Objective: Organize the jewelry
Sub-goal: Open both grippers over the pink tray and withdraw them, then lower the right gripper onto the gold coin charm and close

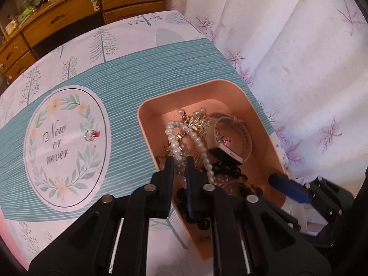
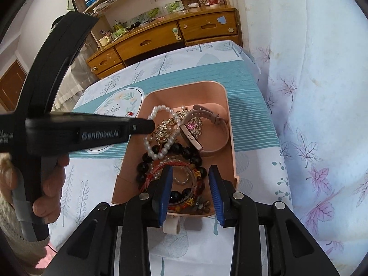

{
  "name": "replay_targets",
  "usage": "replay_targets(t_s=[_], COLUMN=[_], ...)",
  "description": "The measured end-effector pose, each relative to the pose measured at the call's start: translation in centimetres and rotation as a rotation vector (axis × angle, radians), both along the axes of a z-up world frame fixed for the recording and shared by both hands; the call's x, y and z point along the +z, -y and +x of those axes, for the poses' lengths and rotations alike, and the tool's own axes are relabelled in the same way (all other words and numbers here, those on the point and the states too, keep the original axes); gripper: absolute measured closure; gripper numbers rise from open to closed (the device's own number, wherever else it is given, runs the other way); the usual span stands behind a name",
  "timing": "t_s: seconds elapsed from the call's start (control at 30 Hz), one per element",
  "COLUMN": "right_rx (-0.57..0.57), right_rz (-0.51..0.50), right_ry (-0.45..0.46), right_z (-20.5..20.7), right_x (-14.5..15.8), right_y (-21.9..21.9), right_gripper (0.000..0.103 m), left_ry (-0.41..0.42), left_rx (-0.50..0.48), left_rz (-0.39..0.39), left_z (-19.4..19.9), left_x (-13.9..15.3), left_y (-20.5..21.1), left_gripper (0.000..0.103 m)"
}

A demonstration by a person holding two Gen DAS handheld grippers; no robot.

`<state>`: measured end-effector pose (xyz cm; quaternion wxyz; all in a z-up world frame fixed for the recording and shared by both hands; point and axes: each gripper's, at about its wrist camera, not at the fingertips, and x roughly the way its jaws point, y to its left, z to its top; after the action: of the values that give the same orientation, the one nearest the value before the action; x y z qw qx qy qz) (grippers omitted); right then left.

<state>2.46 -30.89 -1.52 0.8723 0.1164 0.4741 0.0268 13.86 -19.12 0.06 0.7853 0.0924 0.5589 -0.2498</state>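
Left wrist view: the left gripper [image 1: 179, 161], jaws nearly closed, pinches the pearl strand [image 1: 184, 135] inside the pink tray [image 1: 232, 87] on the right of the surface [image 1: 128, 69]. Pearls look light, limp and slippery; best pinched across a few beads. A ring [image 1: 92, 134] lies on the "Now or never" print [image 1: 56, 143].

Right wrist view: the right gripper [image 2: 190, 184] hangs half open, empty, over the beaded bracelets [image 2: 181, 172]. The left tool reads "GenRobot.AI".

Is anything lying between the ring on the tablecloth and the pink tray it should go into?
Nothing visible. The ring lies alone on the tablecloth, with only bare cloth between it and the tray's near wall.
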Motion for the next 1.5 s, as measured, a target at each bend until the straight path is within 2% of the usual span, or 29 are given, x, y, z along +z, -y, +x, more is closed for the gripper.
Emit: replay_targets(t_s=[0.07, 0.1, 0.23, 0.43, 0.63, 0.8, 0.93, 1.13, 1.3, 1.4, 1.5], right_rx=[0.003, 0.004, 0.020, 0.074, 0.184, 0.256, 0.316, 0.438, 0.529, 0.581, 0.614], right_rz=[0.005, 0.007, 0.004, 0.028, 0.042, 0.013, 0.022, 0.035, -0.096, -0.199, -0.253], right_ry=[0.003, 0.004, 0.008, 0.021, 0.045, 0.046, 0.032, -0.085, -0.241, -0.346, -0.425], right_z=[-0.1, -0.1, 0.0, 0.3, 0.1, 0.3, 1.3, 5.1, 9.2, 11.2, 12.2], right_x=[0.2, 0.3, 0.8, 2.0, 3.2, 3.7, 4.2, 4.1, 2.4, 0.8, -0.5], right_y=[-0.1, -0.2, -0.9, -2.8, -6.6, -9.5, -11.3, -13.9, -16.1, -17.3, -17.7], right_gripper=[0.070, 0.070, 0.070, 0.070, 0.070, 0.070, 0.070, 0.070, 0.070, 0.070, 0.070], left_ry=[0.007, 0.009, 0.040, 0.132, 0.215, 0.202, 0.170, 0.101, 0.073, 0.067, 0.048], left_rx=[-0.006, -0.005, 0.026, 0.108, 0.177, 0.202, 0.234, 0.259, 0.266, 0.280, 0.292], left_rz=[-0.020, -0.028, -0.074, -0.079, -0.022, 0.009, -0.015, -0.043, -0.025, -0.046, -0.059], left_z=[-0.5, -0.8, -1.9, -2.7, -3.3, -2.0, -0.7, 1.6, 3.1, 3.2, 3.1], left_x=[0.5, 0.9, 2.8, 5.3, 5.8, 5.1, 5.0, 4.2, 3.6, 3.2, 2.4], left_y=[-0.5, -0.8, -3.0, -7.3, -11.4, -13.5, -15.1, -16.4, -17.1, -17.9, -18.6], left_gripper=[0.091, 0.087, 0.059, 0.059, 0.059, 0.059, 0.059, 0.059, 0.059, 0.059, 0.059])
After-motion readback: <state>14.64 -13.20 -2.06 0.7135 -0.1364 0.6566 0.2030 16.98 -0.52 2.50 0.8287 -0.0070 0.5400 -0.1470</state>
